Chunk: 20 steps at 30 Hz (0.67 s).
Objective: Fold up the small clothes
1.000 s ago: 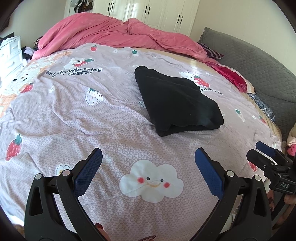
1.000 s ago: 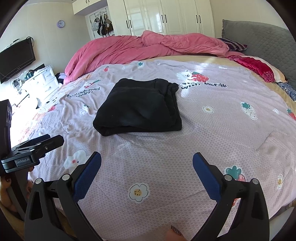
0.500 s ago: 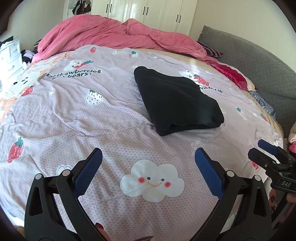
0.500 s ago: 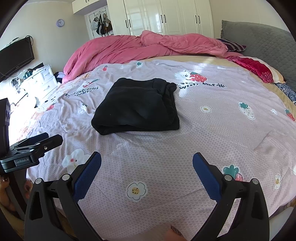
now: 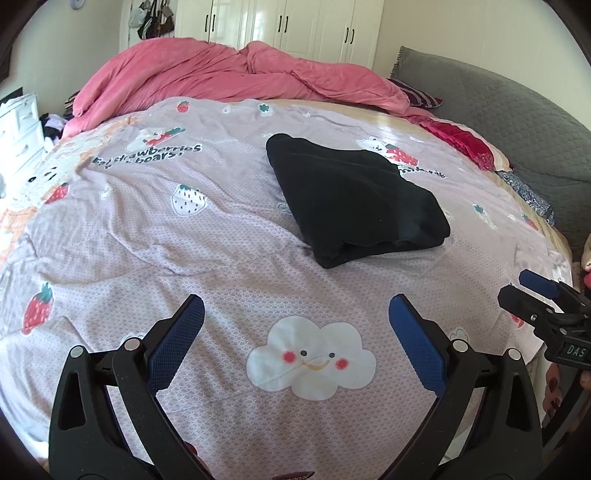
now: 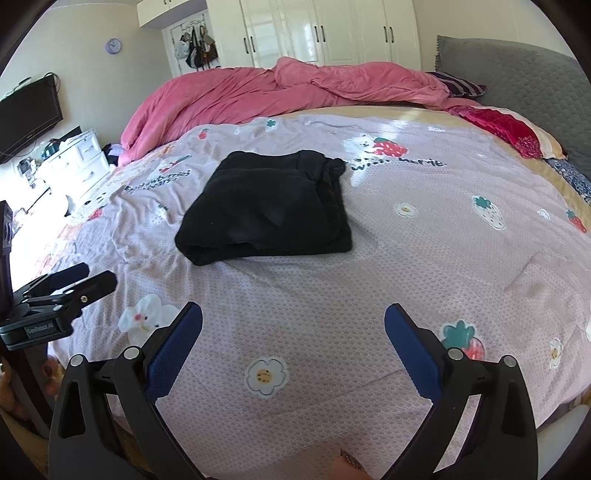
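The bed (image 5: 110,229) filled almost the whole of both views, and it was covered with a pale lilac sheet (image 6: 424,258) printed with strawberries, flowers, bears and a smiling cloud. A crumpled pink duvet (image 5: 236,77) lay piled along the far edge of the bed, and a grey quilted headboard (image 6: 517,77) stood along its right edge. Behind the duvet stood white wardrobe doors (image 6: 317,33). Beside the left edge of the bed there was a white chest of drawers (image 6: 74,162), with a dark television (image 6: 26,114) on the wall above it.

The folded black garment (image 5: 351,199) lay flat on the sheet, about in the middle of the bed. It was a thick, roughly rectangular packet with the folded edge turned to the near edge of the bed. Nothing was touching it.

The left gripper (image 5: 295,325) hung over the near edge of the bed, above the cloud print, with its blue-padded jaws spread wide and nothing between them. The right gripper (image 6: 293,328) hung over the same near edge, to the right of the other one, above a small flower print; its jaws also stood wide apart and held nothing. Both were well apart from the garment.
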Motion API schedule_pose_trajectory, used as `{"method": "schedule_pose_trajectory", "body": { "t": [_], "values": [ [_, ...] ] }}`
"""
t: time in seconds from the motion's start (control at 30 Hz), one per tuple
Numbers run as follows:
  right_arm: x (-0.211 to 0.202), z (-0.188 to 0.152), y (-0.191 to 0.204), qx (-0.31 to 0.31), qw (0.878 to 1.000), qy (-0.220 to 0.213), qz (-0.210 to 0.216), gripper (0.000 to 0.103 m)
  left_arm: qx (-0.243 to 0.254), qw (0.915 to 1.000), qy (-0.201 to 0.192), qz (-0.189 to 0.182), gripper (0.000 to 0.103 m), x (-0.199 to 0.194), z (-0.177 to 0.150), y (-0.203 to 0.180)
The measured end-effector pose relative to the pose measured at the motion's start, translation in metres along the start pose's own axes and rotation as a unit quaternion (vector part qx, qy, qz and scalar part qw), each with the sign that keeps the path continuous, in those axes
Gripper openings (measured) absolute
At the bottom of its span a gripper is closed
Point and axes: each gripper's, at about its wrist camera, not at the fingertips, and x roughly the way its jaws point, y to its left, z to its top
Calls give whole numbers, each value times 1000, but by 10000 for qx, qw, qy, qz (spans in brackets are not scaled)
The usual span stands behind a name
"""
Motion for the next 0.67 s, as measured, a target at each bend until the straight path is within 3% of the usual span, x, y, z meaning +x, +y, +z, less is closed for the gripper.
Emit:
{"method": "schedule_pose_trajectory", "body": {
  "t": [0.13, 0.23, 0.33, 0.4, 0.5, 0.53, 0.6, 0.63, 0.67],
  "values": [
    [-5, -6, -17, 281, 9993, -4, -231, 99, -113, 9999, -15, -106, 94, -4, -2, 8],
    [-13, -17, -42, 575, 9959, 1, -700, 99, -289, 9994, -90, -141, 94, -8, -1, 25],
    [-26, -38, -84, 1069, 9838, 78, -1440, 99, -477, 9985, -97, 233, 94, -10, 4, 59],
    [-38, -57, -118, 1533, 9693, 146, -1919, 99, -657, 9962, -75, 559, 94, -11, 9, 94],
    [-66, -94, -181, 2294, 9255, 171, -3008, 99, -1029, 9878, 12, 1171, 94, -11, 17, 157],
    [-78, -110, -207, 2705, 8992, 265, -3428, 99, -1193, 9827, 67, 1418, 94, -11, 21, 188],
    [-99, -138, -244, 3247, 8632, 283, -3856, 99, -1484, 9703, 147, 1902, 94, -11, 27, 243],
    [-108, -152, -262, 3400, 8424, 416, -4160, 99, -1617, 9628, 142, 2159, 94, -11, 30, 273],
    [-119, -168, -279, 3610, 8128, 509, -4544, 99, -1791, 9502, 160, 2543, 94, -11, 34, 308]
  ]
}}
